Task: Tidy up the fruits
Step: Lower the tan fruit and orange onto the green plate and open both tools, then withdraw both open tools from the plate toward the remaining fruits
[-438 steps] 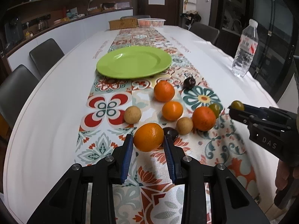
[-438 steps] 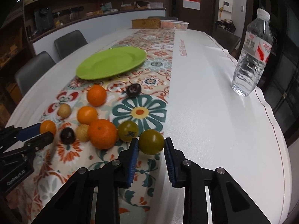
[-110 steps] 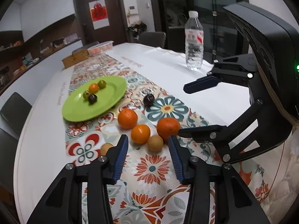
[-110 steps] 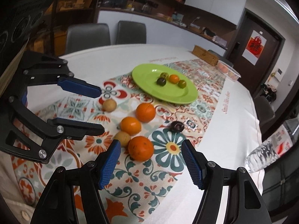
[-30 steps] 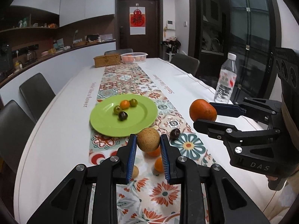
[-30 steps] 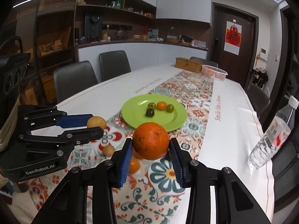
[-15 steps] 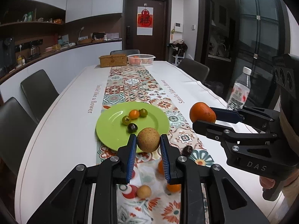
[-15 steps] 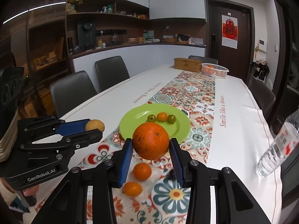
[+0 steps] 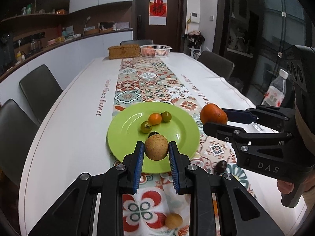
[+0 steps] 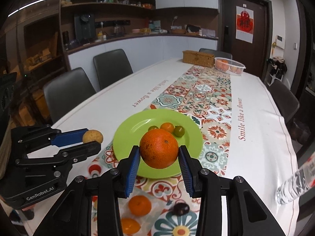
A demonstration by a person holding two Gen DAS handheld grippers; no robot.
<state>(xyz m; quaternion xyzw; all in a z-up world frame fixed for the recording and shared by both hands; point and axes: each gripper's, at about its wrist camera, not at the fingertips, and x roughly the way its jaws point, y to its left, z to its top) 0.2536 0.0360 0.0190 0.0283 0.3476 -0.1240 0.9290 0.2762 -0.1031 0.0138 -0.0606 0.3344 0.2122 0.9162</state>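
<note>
1. The green plate (image 9: 126,125) sits on the patterned table runner (image 9: 149,78) and holds 3 cherry tomatoes (image 9: 155,119).
2. Your right gripper (image 10: 159,155) is clamped on a large orange (image 10: 159,151) above the plate's near edge.
3. Your left gripper (image 9: 156,150) is clamped on a tan round fruit (image 9: 156,149), also over the plate.

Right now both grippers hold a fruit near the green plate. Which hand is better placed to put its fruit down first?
Probably the left. The left gripper holds the round tan fruit in line with the green plate; the right gripper, with the orange, appears beside the rim.
</note>
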